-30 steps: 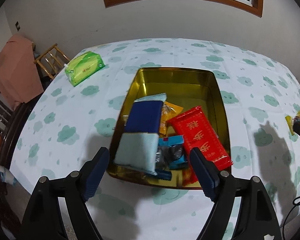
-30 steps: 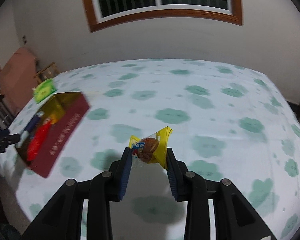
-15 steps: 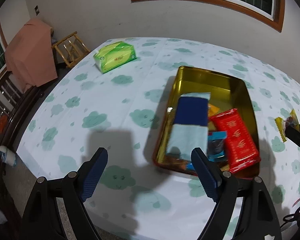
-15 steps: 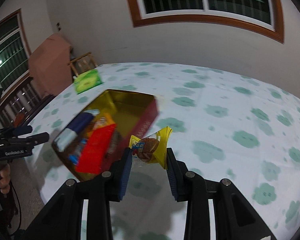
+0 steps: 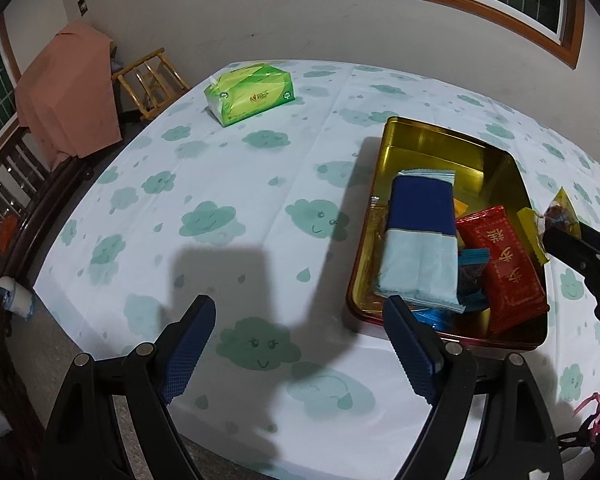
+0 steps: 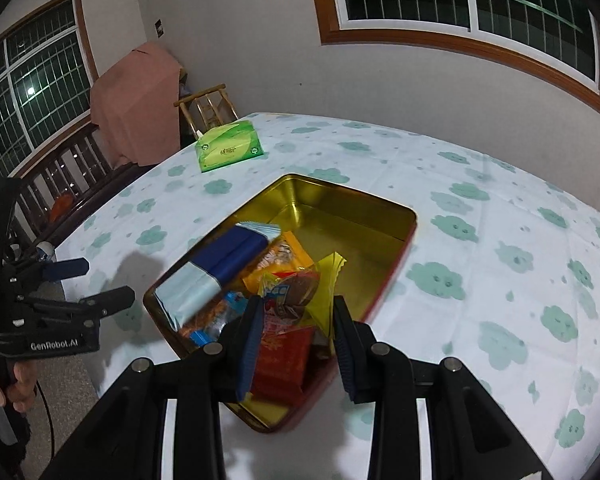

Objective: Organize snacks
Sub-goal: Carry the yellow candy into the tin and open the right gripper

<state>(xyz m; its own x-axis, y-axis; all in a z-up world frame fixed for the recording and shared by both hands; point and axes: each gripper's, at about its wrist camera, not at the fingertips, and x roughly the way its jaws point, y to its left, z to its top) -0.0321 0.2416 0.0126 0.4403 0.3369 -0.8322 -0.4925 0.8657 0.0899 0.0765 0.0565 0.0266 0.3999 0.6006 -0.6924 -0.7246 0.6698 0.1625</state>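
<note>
A gold tin (image 5: 452, 136) (image 6: 340, 200) stands on the cloud-print tablecloth. It holds a blue and pale-blue packet (image 5: 420, 232) (image 6: 220, 268), a red packet (image 5: 500, 264), an orange packet (image 6: 280, 260) and smaller ones. My right gripper (image 6: 296, 304) is shut on a yellow snack packet (image 6: 296, 288) and holds it just above the tin's near end. In the left wrist view that packet (image 5: 560, 216) and the right gripper (image 5: 564, 236) hang over the tin's right rim. My left gripper (image 5: 298, 304) (image 6: 102, 280) is open and empty above bare cloth, left of the tin.
A green tissue box (image 5: 250, 92) (image 6: 228, 150) lies at the table's far left. Beyond it are a wooden chair (image 5: 148, 80) and a pink cloth (image 5: 64, 88) over furniture. A hand (image 6: 16, 384) grips the left tool. The table's near edge (image 5: 220, 440) runs below my left fingers.
My right gripper carried the yellow packet from over bare cloth to above the tin. My left gripper slid left, away from the tin, and stayed open.
</note>
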